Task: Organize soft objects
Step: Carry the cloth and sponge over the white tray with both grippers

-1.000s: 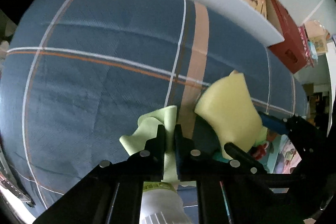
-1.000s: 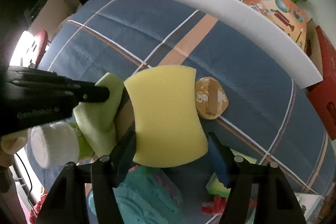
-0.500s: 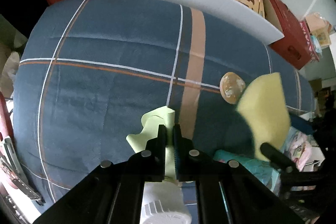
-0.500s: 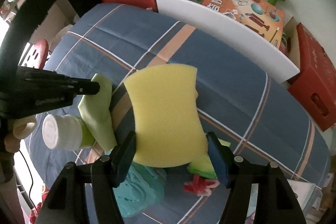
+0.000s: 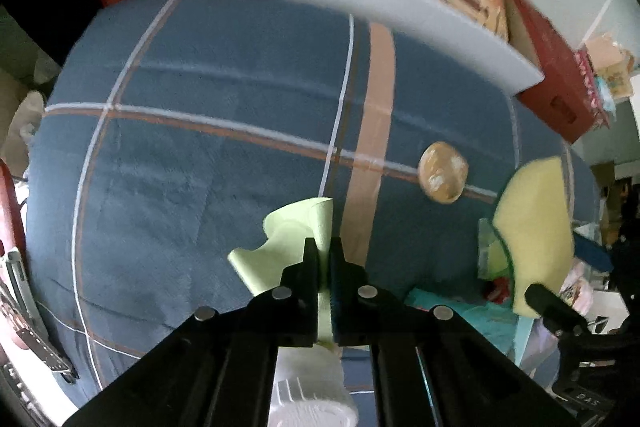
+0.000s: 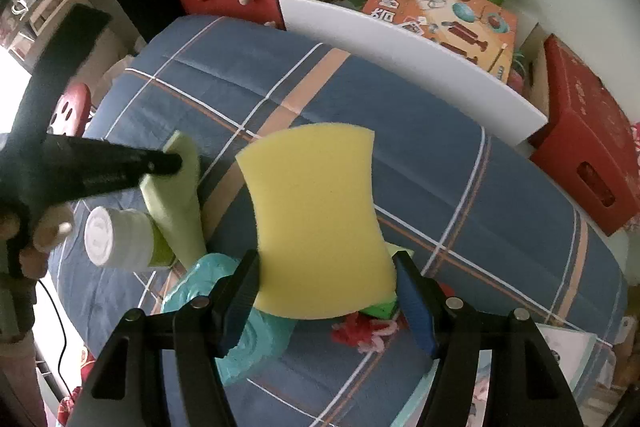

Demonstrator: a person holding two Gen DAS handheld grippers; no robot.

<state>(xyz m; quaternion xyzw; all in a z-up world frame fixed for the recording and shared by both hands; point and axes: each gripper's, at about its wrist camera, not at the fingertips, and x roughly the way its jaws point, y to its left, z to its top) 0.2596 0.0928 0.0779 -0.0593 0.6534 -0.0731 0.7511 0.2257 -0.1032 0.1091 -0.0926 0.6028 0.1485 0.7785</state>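
A white foam board (image 6: 408, 55) lines the far edge of the plaid blue bedspread (image 5: 208, 155), with a round tan disc (image 5: 443, 172) lying toward its right edge. The left gripper (image 5: 325, 259) is pinched tight on a light green sponge (image 5: 288, 239) above a white-capped bottle (image 6: 120, 237). The right gripper (image 6: 326, 285) clamps the yellow sponge (image 6: 316, 219) by its sides, lifted over a teal cloth (image 6: 240, 323) near the bedspread's near edge.

The yellow sponge (image 6: 316, 219), waisted at its sides, stands upright above the bed. The green sponge (image 5: 288, 239) hangs pinched and folded.
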